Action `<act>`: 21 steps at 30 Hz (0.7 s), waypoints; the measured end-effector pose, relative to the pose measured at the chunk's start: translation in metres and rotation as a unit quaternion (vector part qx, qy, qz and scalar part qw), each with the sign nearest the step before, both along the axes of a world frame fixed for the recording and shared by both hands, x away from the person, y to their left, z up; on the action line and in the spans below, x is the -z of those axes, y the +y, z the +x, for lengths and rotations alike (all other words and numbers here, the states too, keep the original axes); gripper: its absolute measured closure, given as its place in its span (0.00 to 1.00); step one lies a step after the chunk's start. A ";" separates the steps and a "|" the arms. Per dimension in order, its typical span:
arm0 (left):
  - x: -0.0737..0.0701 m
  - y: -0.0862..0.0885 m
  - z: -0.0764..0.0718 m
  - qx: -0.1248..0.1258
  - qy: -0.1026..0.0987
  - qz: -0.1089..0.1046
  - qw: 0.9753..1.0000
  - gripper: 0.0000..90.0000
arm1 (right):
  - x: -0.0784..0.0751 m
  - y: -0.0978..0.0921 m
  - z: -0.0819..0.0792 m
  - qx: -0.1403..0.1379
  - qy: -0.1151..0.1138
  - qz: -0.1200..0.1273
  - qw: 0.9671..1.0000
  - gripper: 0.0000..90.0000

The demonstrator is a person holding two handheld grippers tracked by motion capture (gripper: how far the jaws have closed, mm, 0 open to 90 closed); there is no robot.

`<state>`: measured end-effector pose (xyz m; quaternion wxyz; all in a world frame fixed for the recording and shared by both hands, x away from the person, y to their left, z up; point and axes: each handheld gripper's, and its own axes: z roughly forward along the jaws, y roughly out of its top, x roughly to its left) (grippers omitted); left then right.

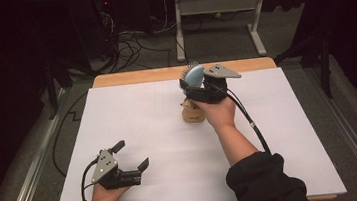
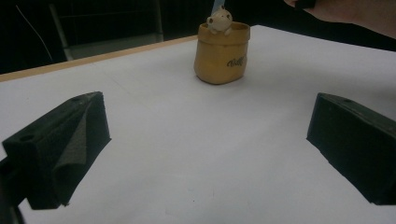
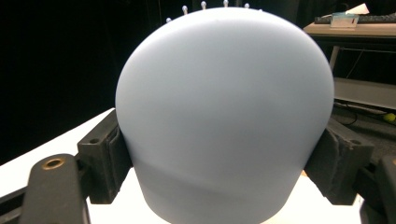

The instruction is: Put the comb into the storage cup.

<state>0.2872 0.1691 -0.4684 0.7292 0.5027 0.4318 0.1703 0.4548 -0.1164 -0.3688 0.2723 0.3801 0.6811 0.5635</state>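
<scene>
On a table covered with a white sheet [image 1: 171,146], the right gripper [image 1: 196,86] is held up toward the far side, its jaws clamped on the sides of a pale blue hairbrush [image 3: 224,112]. The brush head rises above the jaws, and small bristle tips show along its top rim. Just below and in front of that gripper stands a small tan pot [image 2: 221,53] with a little animal figure [image 2: 219,21] peeking over its rim; it sits on the sheet, well in from every edge. The left gripper [image 1: 133,155] rests low near the front left corner of the sheet, jaws spread wide with nothing between them. A broad stretch of bare sheet lies between this gripper and the pot. A strip of wooden tabletop [image 1: 139,77] shows beyond the sheet's far edge.
</scene>
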 end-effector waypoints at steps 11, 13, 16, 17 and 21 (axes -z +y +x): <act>0.001 0.000 0.000 0.002 0.002 0.002 1.000 0.00 | -0.002 -0.011 0.004 0.011 0.027 0.019 0.999 0.22; 0.001 0.000 0.000 0.002 0.001 0.001 1.000 0.00 | -0.001 -0.013 0.005 0.015 0.028 0.018 0.999 0.22; 0.001 0.001 0.000 0.003 0.001 0.003 1.000 0.00 | 0.000 -0.016 0.005 0.023 0.031 0.012 0.999 0.20; 0.001 0.000 0.000 0.003 0.001 0.001 1.000 0.00 | 0.001 -0.018 0.006 0.026 0.034 0.015 0.999 0.20; 0.001 0.000 0.000 0.003 0.002 0.003 1.000 0.00 | 0.001 -0.022 0.007 0.028 0.038 0.016 0.999 0.20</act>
